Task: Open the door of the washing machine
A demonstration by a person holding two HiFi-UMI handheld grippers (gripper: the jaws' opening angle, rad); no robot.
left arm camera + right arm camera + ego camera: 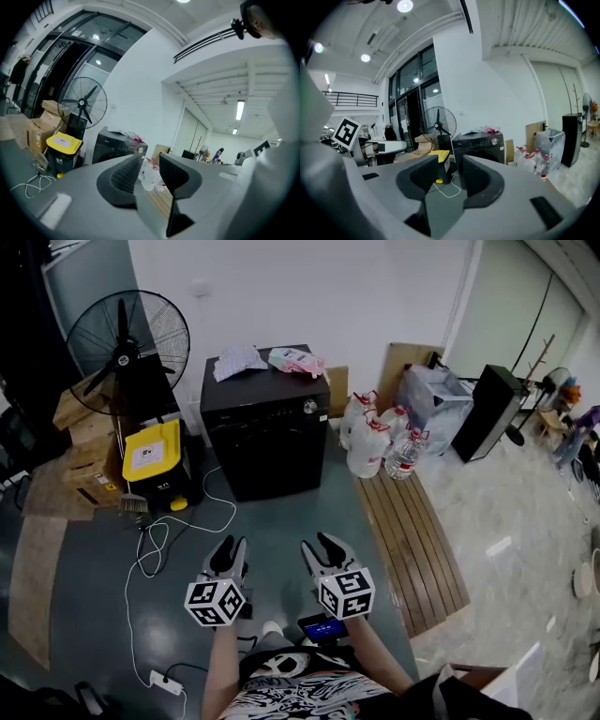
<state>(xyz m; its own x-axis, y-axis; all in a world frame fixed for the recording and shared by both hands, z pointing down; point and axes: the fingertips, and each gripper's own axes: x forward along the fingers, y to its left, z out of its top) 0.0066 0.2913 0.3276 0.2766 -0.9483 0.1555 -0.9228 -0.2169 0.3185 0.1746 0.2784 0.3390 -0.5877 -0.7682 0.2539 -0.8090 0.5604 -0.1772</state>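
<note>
washing machine [265, 427], door [274, 463] shut, lettering [274, 412] illegible

A black, boxy washing machine [267, 418] is seen standing upright at 12 o'clock, its dark front door [274, 457] shut.

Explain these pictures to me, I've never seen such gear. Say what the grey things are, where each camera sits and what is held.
There is no robot here: a person holds a pair of tongs in each hand. The head view comes from a camera on the person's head, looking down at the left tongs and the right tongs. The two gripper views come from cameras riding on the tongs, looking along their jaws. Both pairs stand a little apart and hold nothing. Ahead stands the black washing machine, door shut, with crumpled things on top. A fan and a yellow bin are left of it, water bottles right of it.
</note>
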